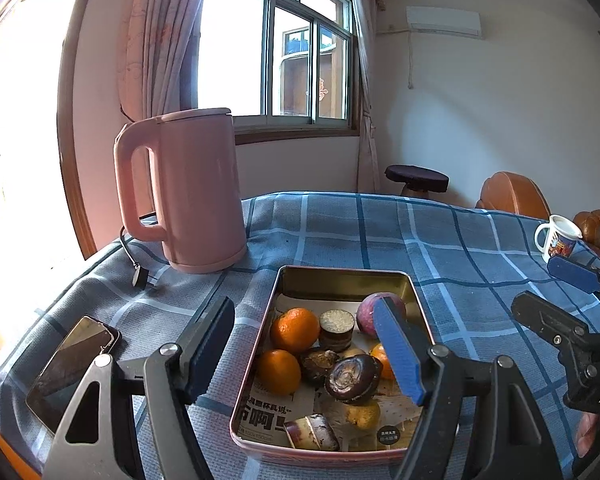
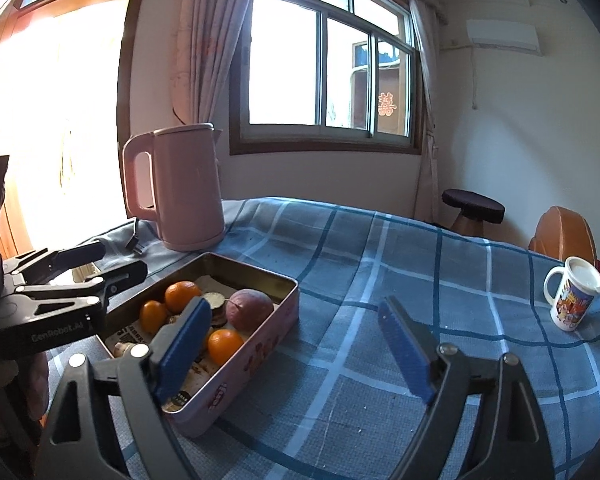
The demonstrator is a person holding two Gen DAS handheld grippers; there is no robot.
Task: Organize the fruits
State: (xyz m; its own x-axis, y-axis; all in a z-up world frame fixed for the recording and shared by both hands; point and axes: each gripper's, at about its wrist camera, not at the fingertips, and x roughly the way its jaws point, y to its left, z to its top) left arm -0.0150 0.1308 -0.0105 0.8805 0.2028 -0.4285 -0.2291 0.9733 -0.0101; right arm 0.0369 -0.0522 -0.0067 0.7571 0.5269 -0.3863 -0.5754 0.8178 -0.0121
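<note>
Left wrist view: the left gripper (image 1: 312, 350) hangs wide open and holds nothing, its blue pads straddling a metal tin (image 1: 342, 276) on a blue checked cloth (image 1: 460, 248). Just ahead, between the fingers, the tin holds oranges (image 1: 294, 330), a purple fruit (image 1: 366, 312), dark chestnuts (image 1: 352, 378) and a yellow piece (image 1: 364, 414). A pink kettle (image 1: 188, 192) stands ahead to the left, a phone (image 1: 74, 364) beside the left finger, a mug (image 1: 558, 238) far right.

Right wrist view: the right gripper (image 2: 296, 344) is also wide open and empty above bare cloth. The tin sits at its left finger, fruit inside. The left gripper shows at far left, the mug ahead right.
</note>
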